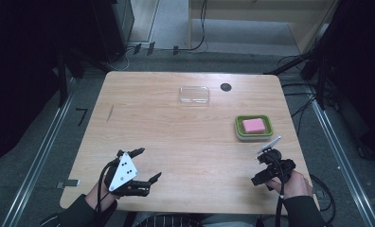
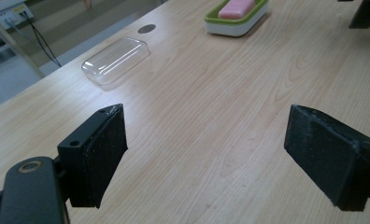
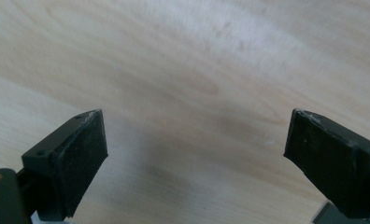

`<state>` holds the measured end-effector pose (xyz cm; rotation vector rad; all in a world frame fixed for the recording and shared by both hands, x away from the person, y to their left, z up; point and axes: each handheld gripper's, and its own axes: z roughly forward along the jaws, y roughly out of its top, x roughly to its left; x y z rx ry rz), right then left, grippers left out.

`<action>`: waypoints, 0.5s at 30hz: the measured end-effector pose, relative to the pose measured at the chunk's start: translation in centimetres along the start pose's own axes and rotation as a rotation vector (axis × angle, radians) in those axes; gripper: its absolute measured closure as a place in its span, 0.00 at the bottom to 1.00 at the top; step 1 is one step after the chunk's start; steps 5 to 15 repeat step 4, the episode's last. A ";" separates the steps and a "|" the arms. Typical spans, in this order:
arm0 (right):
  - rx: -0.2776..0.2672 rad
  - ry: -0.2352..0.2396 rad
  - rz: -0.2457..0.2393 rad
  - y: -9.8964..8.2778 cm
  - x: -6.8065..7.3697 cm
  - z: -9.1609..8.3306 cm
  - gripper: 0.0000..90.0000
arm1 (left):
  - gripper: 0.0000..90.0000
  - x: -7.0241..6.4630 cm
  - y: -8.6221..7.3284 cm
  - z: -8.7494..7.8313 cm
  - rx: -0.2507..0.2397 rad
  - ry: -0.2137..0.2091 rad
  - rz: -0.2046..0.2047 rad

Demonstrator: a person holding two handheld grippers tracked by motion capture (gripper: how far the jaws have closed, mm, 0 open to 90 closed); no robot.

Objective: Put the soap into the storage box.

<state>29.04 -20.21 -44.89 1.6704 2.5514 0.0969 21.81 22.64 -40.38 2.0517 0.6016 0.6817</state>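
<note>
Both tongs are wide open and hold nothing: the left tongs (image 1: 147,164) and the right tongs (image 1: 261,166) sit low near the table's (image 1: 185,142) front edge. The pink soap (image 1: 254,125) lies in its green dish (image 1: 239,128), near the right tongs. The clear lid (image 1: 194,94) lies well apart, farther back.

- In our left gripper view, the other gripper (image 2: 366,11) is cut off at the top right corner.
- The wood of the table (image 3: 183,70) blurs in our right gripper view.
- Our forearms leave the high view's bottom edge.

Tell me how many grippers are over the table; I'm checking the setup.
2: the left gripper at the near left edge, the right gripper near right, just in front of the green soap dish. Both open.
</note>
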 end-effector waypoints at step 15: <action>-0.006 -0.004 -0.002 -0.9 0.1 0.3 0.09 | 0.16 -0.1 0.1 0.1 -0.003 -0.002 -0.001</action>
